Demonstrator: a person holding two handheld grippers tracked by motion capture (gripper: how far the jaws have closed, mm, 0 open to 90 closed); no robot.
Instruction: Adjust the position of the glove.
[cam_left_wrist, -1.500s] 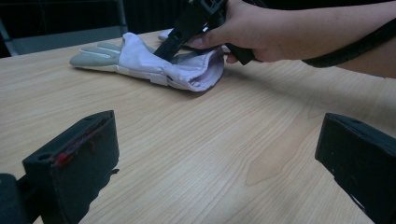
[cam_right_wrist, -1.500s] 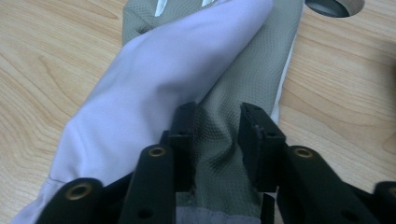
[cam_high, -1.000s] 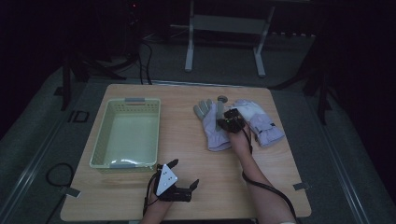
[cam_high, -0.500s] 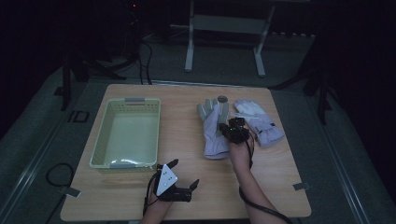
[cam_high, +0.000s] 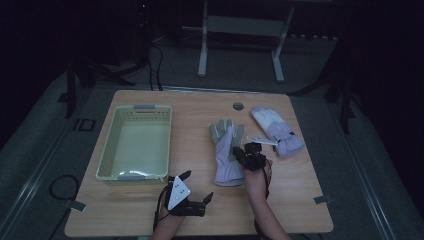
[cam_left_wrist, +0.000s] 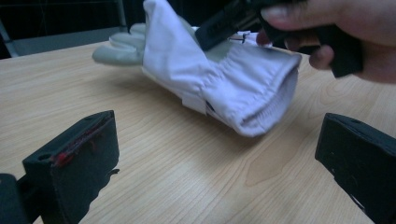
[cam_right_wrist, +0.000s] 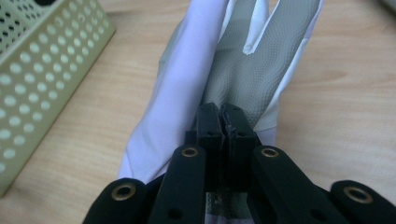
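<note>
A: Where's the near glove (cam_high: 229, 152) relative to the right claw (cam_high: 245, 152)?

B: High view: it lies flat on the bench (cam_high: 200, 210), middle-right, fingers pointing away from the person, cuff toward them. The right claw sits at its right edge, about halfway down.

A: Holding it?

B: Yes. Right gripper view: right claw (cam_right_wrist: 223, 122) is clenched, jaws pressed together with a fold of the glove (cam_right_wrist: 243, 70) pinched between them. White back and grey dotted palm side both run on beyond the tips.

A: Left claw?

B: Left claw (cam_high: 197, 187) is released, jaws wide apart, low over the bench at the near edge, well apart from the glove. Left gripper view: left claw (cam_left_wrist: 215, 154) has bare wood between the jaws; the glove's (cam_left_wrist: 224, 79) open cuff faces the camera just beyond them, not touching. The right hand (cam_left_wrist: 336, 28) is above the cuff.

A: Anything else nearby?

B: Second glove (cam_high: 276, 131) is farther right and back, apart from the first. A pale green basket (cam_high: 134, 143) sits to the left of the gloves; in the right gripper view its holed wall (cam_right_wrist: 42, 79) is near the held glove, with wood between them.
</note>
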